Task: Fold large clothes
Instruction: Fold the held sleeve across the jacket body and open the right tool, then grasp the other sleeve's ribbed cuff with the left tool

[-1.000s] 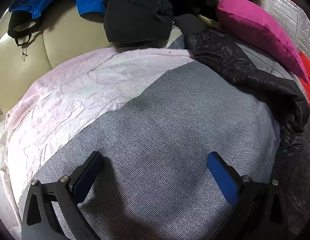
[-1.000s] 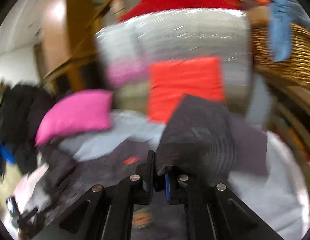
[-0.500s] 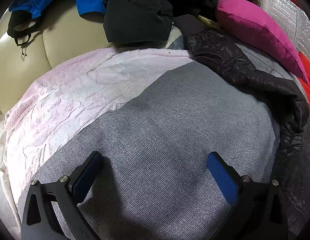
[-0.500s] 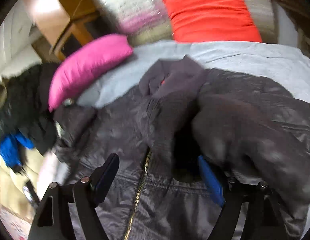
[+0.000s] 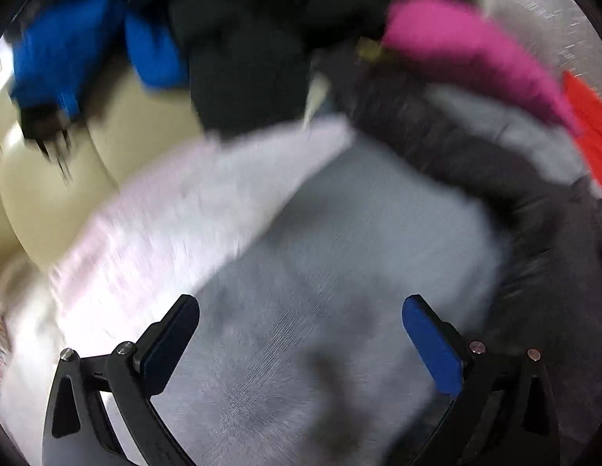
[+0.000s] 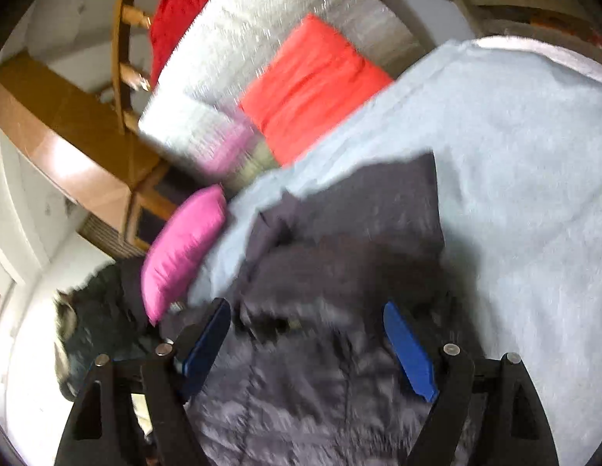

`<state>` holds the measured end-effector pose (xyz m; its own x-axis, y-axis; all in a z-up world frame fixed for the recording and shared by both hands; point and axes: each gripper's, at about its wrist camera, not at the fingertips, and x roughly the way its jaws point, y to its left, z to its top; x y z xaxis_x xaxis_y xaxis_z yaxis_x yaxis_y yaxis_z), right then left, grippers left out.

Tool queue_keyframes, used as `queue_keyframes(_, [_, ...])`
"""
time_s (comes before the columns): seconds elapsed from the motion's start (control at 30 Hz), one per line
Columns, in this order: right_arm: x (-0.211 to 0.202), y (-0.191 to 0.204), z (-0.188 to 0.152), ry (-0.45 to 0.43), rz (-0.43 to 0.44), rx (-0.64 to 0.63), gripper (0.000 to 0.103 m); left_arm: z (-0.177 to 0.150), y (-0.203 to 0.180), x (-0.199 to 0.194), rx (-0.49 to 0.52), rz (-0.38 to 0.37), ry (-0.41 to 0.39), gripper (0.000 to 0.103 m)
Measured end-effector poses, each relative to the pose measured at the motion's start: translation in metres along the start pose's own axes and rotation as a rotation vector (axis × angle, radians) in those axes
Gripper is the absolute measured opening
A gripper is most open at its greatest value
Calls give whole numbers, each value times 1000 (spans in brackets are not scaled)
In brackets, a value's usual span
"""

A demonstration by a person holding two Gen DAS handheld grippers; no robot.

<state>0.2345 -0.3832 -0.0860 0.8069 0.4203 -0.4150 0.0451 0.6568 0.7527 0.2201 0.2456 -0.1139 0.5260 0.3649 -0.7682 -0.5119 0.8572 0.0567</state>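
Right wrist view: dark puffer jacket at lower centre looks soft, slippery and bulky, so I'd pinch a hem; right tool wide open, empty.

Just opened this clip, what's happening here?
A person with a handheld gripper in each hand is folding a dark jacket on a grey blanket. The right gripper is over the jacket, jaws wide, gripping nothing. The left gripper is over the blanket, jaws open and empty. A pink pillow lies beside the jacket.
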Motion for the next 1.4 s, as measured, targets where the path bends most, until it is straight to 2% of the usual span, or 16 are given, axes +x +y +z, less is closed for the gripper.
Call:
queue_keyframes(0.03, [-2,-1,5,-10,19,11,84,8,-18,-26,33,-31,-47,103])
queue_keyframes(0.13, [19,-11,12,5,64,42,84,18,-71,-60,136,-121,-66,103])
queue_keyframes(0.2, [49,-30,0,113,18,94,84,19,-102,-73,193,-168,-72,103])
queue_keyframes(0.23, [55,-37,-6,128,24,103,84,18,-143,-86,266,-222,-76,103])
queue_keyframes(0.47, [47,-42,-20,26,72,-6,84,6,-323,-116,481,-398,-75,103])
queue_keyframes(0.53, [48,-40,-24,6,59,-50,84,1,-367,-111,541,-403,-78,103])
queue_keyframes(0.67, [45,-45,-24,0,71,-40,84,-14,-414,-83,660,-314,-52,103])
queue_keyframes(0.77, [44,-47,-26,-1,68,-43,84,-22,-413,-64,688,-262,-31,102])
queue_keyframes(0.83, [44,-46,-27,0,60,-50,84,-21,-406,-46,693,-240,15,74])
queue_keyframes(0.87, [44,-46,-27,0,58,-50,84,-19,-404,-44,689,-246,26,45])
queue_keyframes(0.9, [44,-46,-27,0,58,-51,84,-18,-392,-39,655,-280,64,31])
queue_keyframes(1.07, [47,-43,-28,1,51,-58,84,4,-313,-28,361,-394,74,34])
queue_keyframes(1.13, [48,-43,-28,1,49,-61,84,6,-274,-13,223,-436,122,37])
queue_keyframes(1.2, [48,-43,-28,0,48,-63,84,3,-261,-3,183,-452,154,46])
queue_keyframes(1.33, [48,-42,-28,0,46,-67,84,-3,-239,15,132,-468,201,46])
queue_keyframes(1.4, [49,-42,-29,0,44,-69,84,-1,-228,20,98,-461,216,53])
